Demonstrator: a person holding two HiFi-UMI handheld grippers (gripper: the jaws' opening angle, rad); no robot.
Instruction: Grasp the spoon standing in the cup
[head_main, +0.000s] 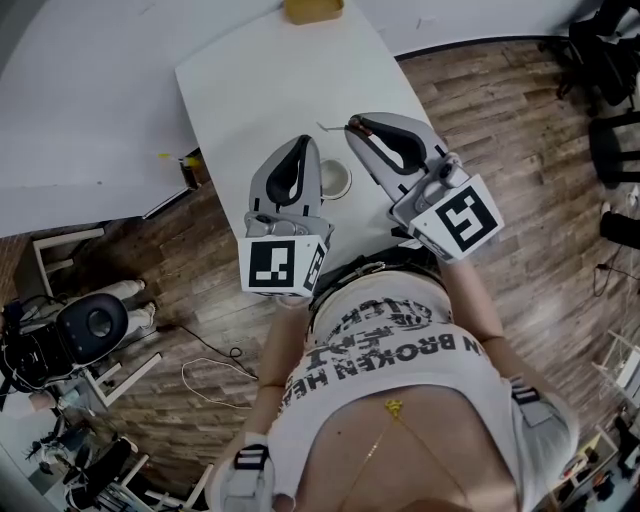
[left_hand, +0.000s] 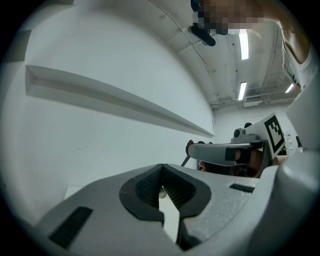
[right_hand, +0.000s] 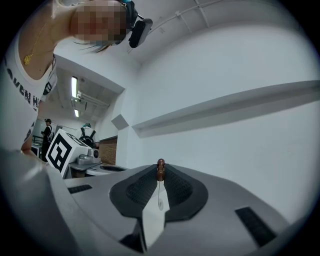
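My right gripper (head_main: 352, 122) is shut on the thin spoon (right_hand: 160, 171). The spoon's brown end pokes out above the meeting tips, and its slim metal stem (right_hand: 159, 197) shows in the gap below them. In the head view the spoon (head_main: 326, 127) sticks out to the left of the right jaw tips, above the white table (head_main: 240, 90). The white cup (head_main: 337, 181) stands on the table between the two grippers, partly hidden by my left gripper (head_main: 305, 141). My left gripper (left_hand: 161, 186) has its tips together with nothing held. My right gripper (left_hand: 192, 148) and the spoon (left_hand: 185, 160) also show in the left gripper view.
A yellow object (head_main: 312, 10) sits at the table's far edge. The person's torso (head_main: 400, 370) is close against the near edge. Wooden floor (head_main: 500, 90) surrounds the table, with a stool (head_main: 95, 322) and cables at lower left and dark chairs (head_main: 605, 60) at right.
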